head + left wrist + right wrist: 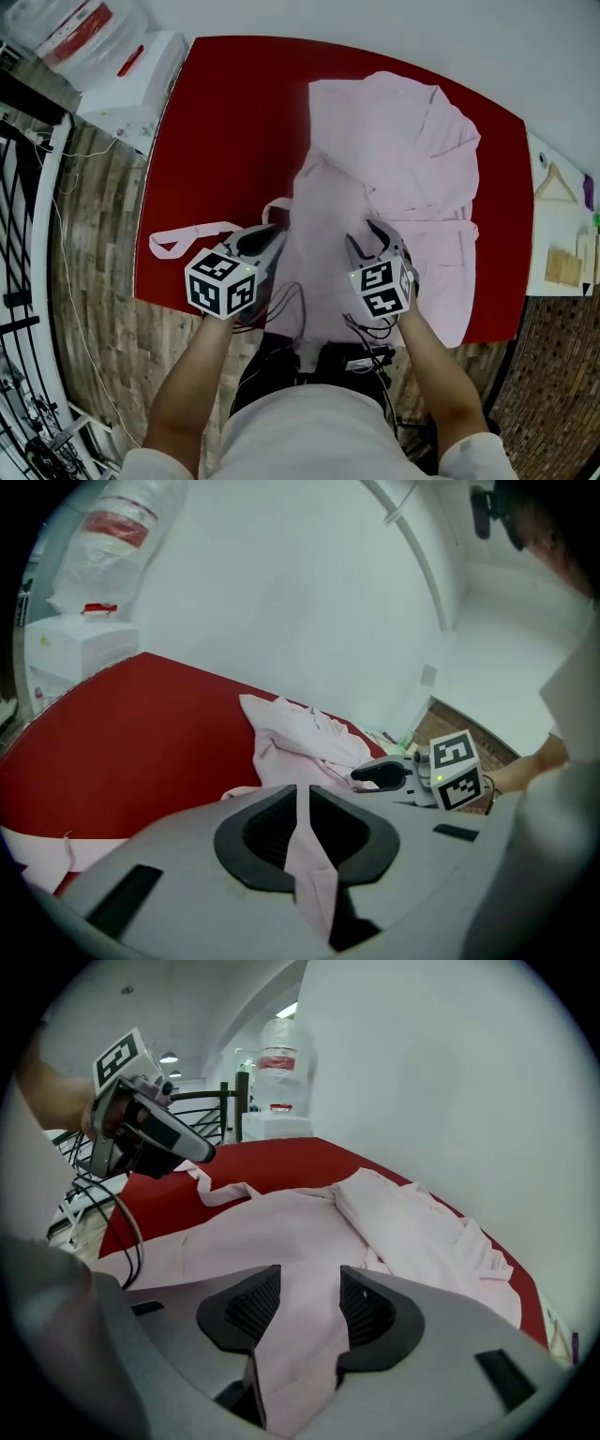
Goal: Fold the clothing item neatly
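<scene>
A pale pink cloth garment [394, 159] is spread across a red-topped table [225, 141]. Its far part is bunched in loose overlapping folds, and a long panel is drawn toward the near edge, where it hangs over in front of the person.

A narrow pleat of that panel is pinched in the left gripper [298, 808], whose jaws are pressed together on the fabric. The right gripper [300, 1297] is held with its jaws spread. Cloth lies between the pads but is not seen to be clamped by them.

The folding is judged to be at an early stage. No squared fold can be made out, the upper part is left rumpled, and a pink tie strap [187, 236] is looped out loose to the left near the front edge. Flattening, gathering in the strap and the folds themselves appear to be left.

Broad bare tabletop is offered on the left. On the right the garment is carried close to the table's edge, and the far side is closed by a white wall [375, 28]. A white boxy appliance [131, 80] is set off the far left corner.
</scene>
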